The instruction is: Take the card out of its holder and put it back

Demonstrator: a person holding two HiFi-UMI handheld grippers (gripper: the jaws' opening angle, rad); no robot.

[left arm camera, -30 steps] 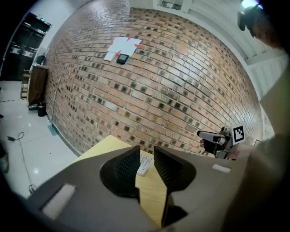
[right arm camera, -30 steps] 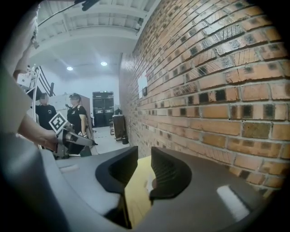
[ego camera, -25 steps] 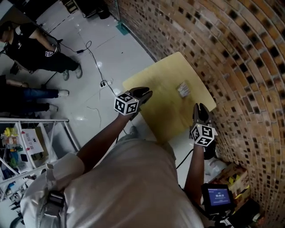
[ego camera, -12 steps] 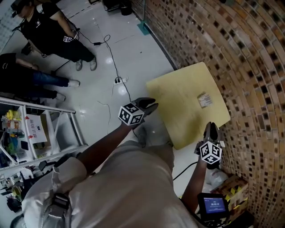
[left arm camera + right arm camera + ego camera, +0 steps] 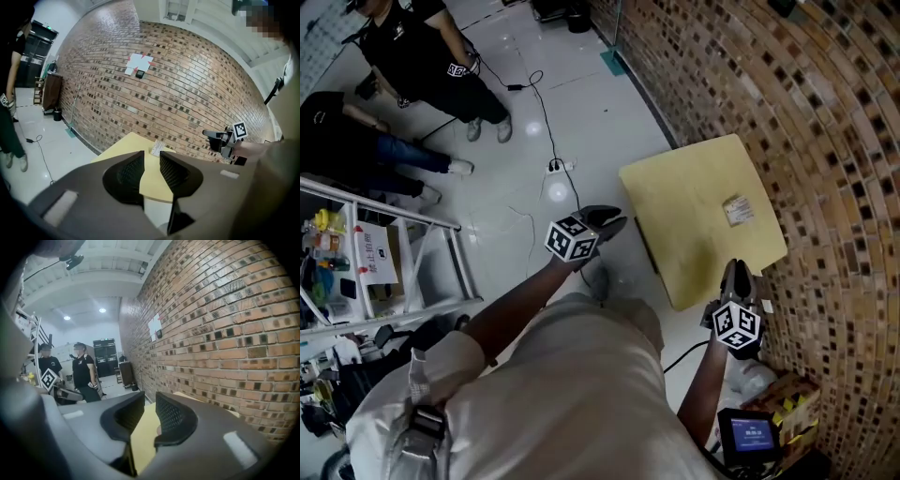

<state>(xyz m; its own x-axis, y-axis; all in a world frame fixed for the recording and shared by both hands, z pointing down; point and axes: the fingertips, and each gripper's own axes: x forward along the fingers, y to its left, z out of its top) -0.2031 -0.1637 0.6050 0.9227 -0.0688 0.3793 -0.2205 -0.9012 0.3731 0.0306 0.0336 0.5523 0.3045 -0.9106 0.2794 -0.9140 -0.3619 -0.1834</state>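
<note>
The card in its holder [image 5: 737, 209] is a small pale rectangle lying on the yellow table [image 5: 694, 234] beside the brick wall. In the left gripper view the card [image 5: 157, 148] shows beyond the jaws, on the table [image 5: 133, 143]. My left gripper [image 5: 606, 219] hangs over the floor just left of the table, open and empty [image 5: 152, 161]. My right gripper [image 5: 738, 274] is at the table's near corner, well short of the card. Its jaws [image 5: 150, 408] stand a little apart with nothing between them.
A brick wall [image 5: 825, 141] runs along the right. Two people [image 5: 431, 56] are at the far left by floor cables [image 5: 546, 141]. A metal shelf rack [image 5: 384, 262] stands at the left. A cardboard box [image 5: 792, 398] and a small screen [image 5: 750, 434] lie near my right side.
Both grippers have drawn back from the table: the left one is now over the floor and the right one at the near corner. The head view has swung, so the table sits farther right.
</note>
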